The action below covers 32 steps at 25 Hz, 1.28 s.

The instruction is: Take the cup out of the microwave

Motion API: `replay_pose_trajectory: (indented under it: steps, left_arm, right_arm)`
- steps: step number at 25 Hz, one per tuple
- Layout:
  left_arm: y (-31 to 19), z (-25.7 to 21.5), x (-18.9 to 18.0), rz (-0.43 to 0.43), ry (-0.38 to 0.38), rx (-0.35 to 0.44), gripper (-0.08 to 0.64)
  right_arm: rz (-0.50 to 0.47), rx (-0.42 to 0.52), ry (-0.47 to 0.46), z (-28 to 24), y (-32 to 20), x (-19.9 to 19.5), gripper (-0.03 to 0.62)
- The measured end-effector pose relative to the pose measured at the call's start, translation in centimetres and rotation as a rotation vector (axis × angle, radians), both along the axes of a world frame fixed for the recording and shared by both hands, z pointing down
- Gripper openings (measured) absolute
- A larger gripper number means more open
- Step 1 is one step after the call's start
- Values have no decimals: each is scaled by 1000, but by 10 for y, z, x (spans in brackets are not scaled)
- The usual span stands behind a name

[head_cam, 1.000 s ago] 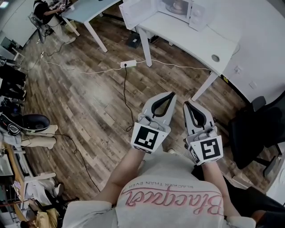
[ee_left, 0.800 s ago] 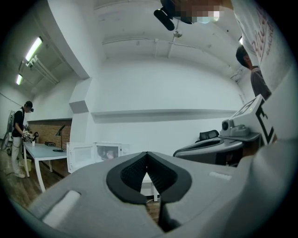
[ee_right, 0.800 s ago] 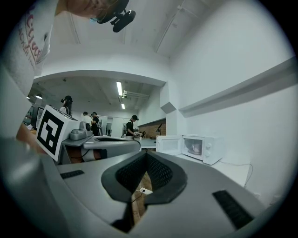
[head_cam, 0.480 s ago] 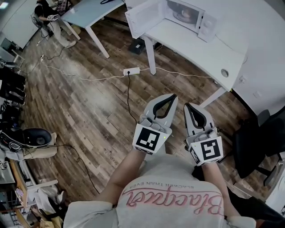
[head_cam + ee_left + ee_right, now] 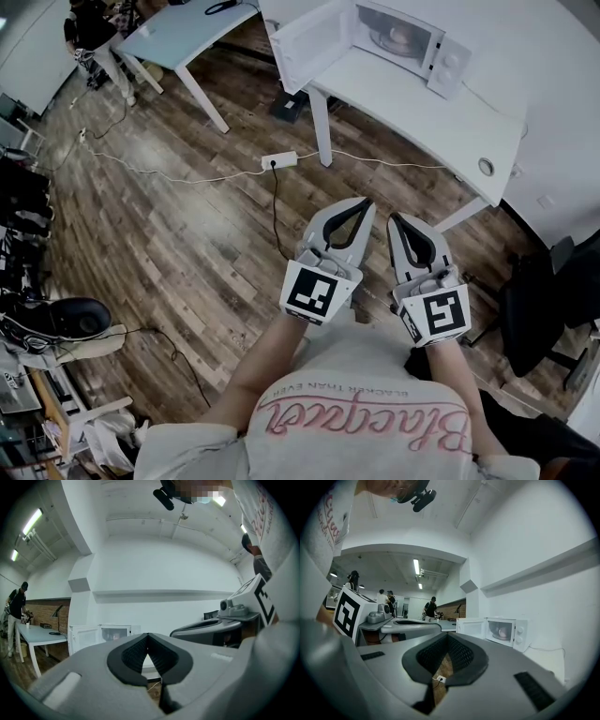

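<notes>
The white microwave [image 5: 408, 36] stands on a white table [image 5: 441, 103] at the top of the head view, its door [image 5: 302, 42] swung open to the left. A pale cup [image 5: 397, 37] sits inside on the turntable; it also shows in the right gripper view as the cup [image 5: 502, 633] inside the microwave [image 5: 508, 633]. My left gripper [image 5: 362, 206] and right gripper [image 5: 397, 221] are side by side over the wooden floor, well short of the table. Both are shut with nothing between the jaws. The left gripper view shows the microwave [image 5: 115, 633] small and far off.
A power strip [image 5: 279, 160] and cables lie on the floor before the table. A dark box [image 5: 289, 106] sits under the table. A second table [image 5: 187, 23] and a person [image 5: 86, 26] are at upper left. A black chair [image 5: 553, 300] stands right; clutter lines the left edge.
The view has advanced toward the microwave table, which sits lower and further right in the head view. Both grippers stay shut and keep their place in front of the body.
</notes>
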State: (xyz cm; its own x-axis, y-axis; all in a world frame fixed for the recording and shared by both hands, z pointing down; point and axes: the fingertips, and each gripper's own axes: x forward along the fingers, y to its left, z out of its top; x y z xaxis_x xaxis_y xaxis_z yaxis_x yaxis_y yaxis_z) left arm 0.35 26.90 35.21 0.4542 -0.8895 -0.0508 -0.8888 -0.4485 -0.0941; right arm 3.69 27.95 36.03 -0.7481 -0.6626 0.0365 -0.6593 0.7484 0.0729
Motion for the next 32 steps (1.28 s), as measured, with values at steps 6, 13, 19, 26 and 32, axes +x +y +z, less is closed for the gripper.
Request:
replay_pose_trajectory:
  steps: [6,13,19,26,32]
  left_arm:
    - [-17,1,-23,12,-1,-4,3]
    - [-38,-2,-35,6,7,0,3]
    - [-57,-2,-40,-11,10,6,3]
    - [-82,-3,-42,-20,6,11,3]
    - [-117,4,-39,-20,-1,-3,3]
  right_arm:
    - [13,-2,5,0,-17,-21,9]
    - [5,5,5,-6,-39,-34,9]
    - [-5,14,1,-6,-58,-39,9]
    - [-7,11,-13,-5,-82,-40,9]
    - [6,1,-17,1,-119,-35,9]
